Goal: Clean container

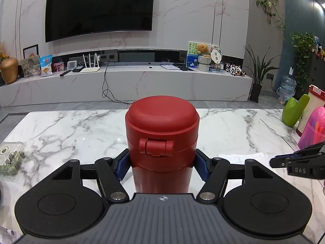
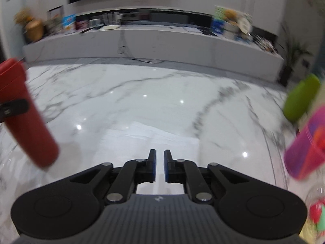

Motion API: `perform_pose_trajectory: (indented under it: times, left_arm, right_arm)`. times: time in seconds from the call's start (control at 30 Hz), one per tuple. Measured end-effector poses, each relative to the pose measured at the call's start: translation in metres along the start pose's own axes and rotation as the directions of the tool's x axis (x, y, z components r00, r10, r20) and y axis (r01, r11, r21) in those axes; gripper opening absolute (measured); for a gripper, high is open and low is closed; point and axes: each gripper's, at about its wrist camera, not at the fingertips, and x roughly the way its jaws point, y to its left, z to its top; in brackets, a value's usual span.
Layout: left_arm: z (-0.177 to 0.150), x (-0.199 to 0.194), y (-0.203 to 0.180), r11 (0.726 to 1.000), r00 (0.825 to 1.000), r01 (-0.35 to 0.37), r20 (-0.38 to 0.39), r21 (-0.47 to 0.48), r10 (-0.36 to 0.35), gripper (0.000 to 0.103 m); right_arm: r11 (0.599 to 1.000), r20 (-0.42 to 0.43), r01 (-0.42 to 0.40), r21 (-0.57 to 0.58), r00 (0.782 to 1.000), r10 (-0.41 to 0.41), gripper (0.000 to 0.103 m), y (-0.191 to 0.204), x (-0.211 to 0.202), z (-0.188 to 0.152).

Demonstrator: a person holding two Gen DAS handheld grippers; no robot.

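The left gripper (image 1: pixel 161 162) clamps its blue pads against both sides of the red flask (image 1: pixel 161 134), just under the closed hinged lid, upright at centre frame above the marble table (image 1: pixel 71 130). The right gripper (image 2: pixel 160 165) has its fingers nearly together with a narrow gap, holding nothing, low at centre. In that blurred view the flask sits at left edge. A pink container (image 1: pixel 311 129) and green object (image 1: pixel 294 109) stand at right.

A home living room: wall-mounted television (image 1: pixel 99 8), marble media console (image 1: pixel 126 81).
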Motion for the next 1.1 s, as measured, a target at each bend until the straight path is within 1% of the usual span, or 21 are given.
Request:
perform_pose_trajectory:
  times: [0.1, 0.17, 0.2, 0.23, 0.27, 0.3, 0.37, 0.5, 0.57, 0.6, 0.67, 0.73, 0.77, 0.8, 0.83, 0.97, 1.1]
  left_arm:
    - [0.001, -0.001, 0.0, 1.0, 1.0, -0.001, -0.004, 0.002, 0.001, 0.063]
    - [0.001, -0.001, -0.001, 1.0, 1.0, -0.001, -0.006, 0.006, 0.001, 0.063]
    - [0.0, -0.001, -0.001, 1.0, 1.0, -0.001, -0.006, 0.009, 0.001, 0.063]
    - [0.0, -0.002, -0.001, 1.0, 1.0, 0.0, -0.006, 0.011, 0.0, 0.063]
    - [-0.001, -0.002, -0.002, 1.0, 1.0, 0.0, -0.006, 0.013, 0.0, 0.063]
    - [-0.001, -0.002, -0.002, 1.0, 1.0, 0.0, -0.005, 0.014, 0.0, 0.063]
    - [-0.002, -0.002, -0.003, 1.0, 1.0, 0.0, -0.005, 0.016, 0.0, 0.063]
    - [-0.002, -0.002, -0.004, 1.0, 1.0, -0.001, -0.005, 0.019, 0.001, 0.063]
    - [-0.002, -0.002, -0.004, 1.0, 1.0, -0.001, -0.005, 0.02, 0.001, 0.063]
    - [-0.002, -0.002, -0.005, 1.0, 1.0, -0.001, -0.005, 0.021, 0.001, 0.063]
    - [-0.002, -0.002, -0.005, 1.0, 1.0, -0.001, -0.003, 0.022, 0.001, 0.063]
    - [-0.002, -0.002, -0.005, 1.0, 1.0, -0.002, -0.001, 0.021, 0.002, 0.063]
    - [-0.002, -0.001, -0.006, 1.0, 1.0, -0.002, -0.001, 0.02, 0.002, 0.063]
    - [-0.001, -0.001, -0.006, 1.0, 1.0, -0.003, 0.0, 0.02, 0.003, 0.063]
    - [-0.001, -0.001, -0.006, 1.0, 1.0, -0.003, 0.0, 0.02, 0.003, 0.063]
    - [-0.002, -0.002, -0.007, 1.0, 1.0, -0.002, -0.001, 0.025, 0.002, 0.063]
    - [-0.002, -0.002, -0.006, 1.0, 1.0, -0.001, -0.003, 0.026, 0.001, 0.063]
  right_arm:
    - [0.998, -0.017, 0.035, 0.054, 0.999, -0.034, 0.012, -0.014, 0.005, -0.006]
    - [0.996, -0.028, 0.043, 0.082, 0.999, -0.041, 0.016, -0.02, 0.01, -0.009]
    - [0.994, -0.032, 0.047, 0.094, 0.998, -0.044, 0.024, -0.022, 0.013, -0.011]
    - [0.993, -0.031, 0.052, 0.102, 0.998, -0.049, 0.041, -0.024, 0.014, -0.013]
    - [0.992, -0.03, 0.056, 0.11, 0.998, -0.053, 0.049, -0.026, 0.016, -0.015]
    - [0.992, -0.028, 0.058, 0.112, 0.998, -0.056, 0.054, -0.026, 0.017, -0.017]
    - [0.991, -0.024, 0.063, 0.116, 0.998, -0.06, 0.054, -0.027, 0.019, -0.021]
    - [0.988, -0.039, 0.048, 0.15, 0.998, -0.043, 0.052, -0.032, 0.028, -0.029]
    - [0.984, -0.046, 0.034, 0.173, 0.999, -0.027, 0.048, -0.034, 0.032, -0.031]
    - [0.984, -0.05, 0.026, 0.176, 0.999, -0.017, 0.041, -0.033, 0.034, -0.032]
    - [0.987, -0.045, 0.02, 0.161, 0.999, -0.013, 0.036, -0.03, 0.037, -0.034]
    - [0.991, -0.038, 0.007, 0.137, 0.999, -0.002, 0.02, -0.025, 0.037, -0.034]
    - [0.991, -0.037, 0.002, 0.134, 0.999, 0.003, 0.018, -0.024, 0.037, -0.034]
    - [0.991, -0.036, -0.003, 0.132, 0.999, 0.008, 0.012, -0.023, 0.037, -0.034]
    - [0.991, -0.035, -0.007, 0.135, 0.999, 0.012, 0.009, -0.023, 0.037, -0.034]
    - [0.994, -0.022, -0.001, 0.111, 1.0, 0.004, 0.008, -0.019, 0.031, -0.03]
    - [1.0, 0.021, 0.008, 0.015, 1.0, -0.008, 0.008, -0.004, 0.017, -0.02]
